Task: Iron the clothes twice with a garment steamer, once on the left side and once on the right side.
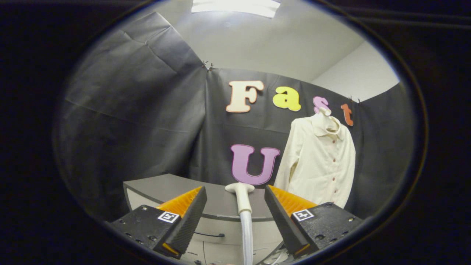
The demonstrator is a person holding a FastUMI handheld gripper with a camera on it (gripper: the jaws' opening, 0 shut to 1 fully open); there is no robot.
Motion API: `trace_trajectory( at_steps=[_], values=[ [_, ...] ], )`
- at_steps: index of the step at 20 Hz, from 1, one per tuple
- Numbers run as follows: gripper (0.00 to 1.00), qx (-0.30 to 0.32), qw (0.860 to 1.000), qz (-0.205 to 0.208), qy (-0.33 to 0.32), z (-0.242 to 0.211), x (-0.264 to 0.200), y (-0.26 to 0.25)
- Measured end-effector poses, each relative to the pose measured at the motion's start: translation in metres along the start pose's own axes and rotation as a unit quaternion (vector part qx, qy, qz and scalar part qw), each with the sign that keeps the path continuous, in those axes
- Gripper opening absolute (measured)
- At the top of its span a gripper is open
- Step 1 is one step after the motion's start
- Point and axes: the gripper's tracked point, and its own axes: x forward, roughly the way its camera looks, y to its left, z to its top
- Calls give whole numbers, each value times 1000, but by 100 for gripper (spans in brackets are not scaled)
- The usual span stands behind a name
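Note:
A cream button-up shirt (pixel 319 162) hangs on a hanger against the black cloth wall, beyond my right finger and to its right. The white garment steamer (pixel 243 201) stands upright between my fingers, its flat head on top and its ribbed hose (pixel 247 235) running down below. My gripper (pixel 234 190) is open, with a gap between each finger and the steamer's handle. Neither finger touches it.
A grey table (pixel 165 187) with a rounded edge lies beyond the fingers, to the left of the steamer. Below it is a white cabinet front (pixel 217 243) with a thin black cable. Black cloth walls close the booth at the back and left.

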Motion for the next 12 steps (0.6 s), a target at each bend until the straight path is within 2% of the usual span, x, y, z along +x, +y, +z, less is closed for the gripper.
trace_trajectory(
  at_steps=[6, 12],
  values=[
    [94, -5, 998, -39, -39, 7, 23, -18],
    [93, -1, 1000, -12, -3, -18, 49, -9]
  ],
)
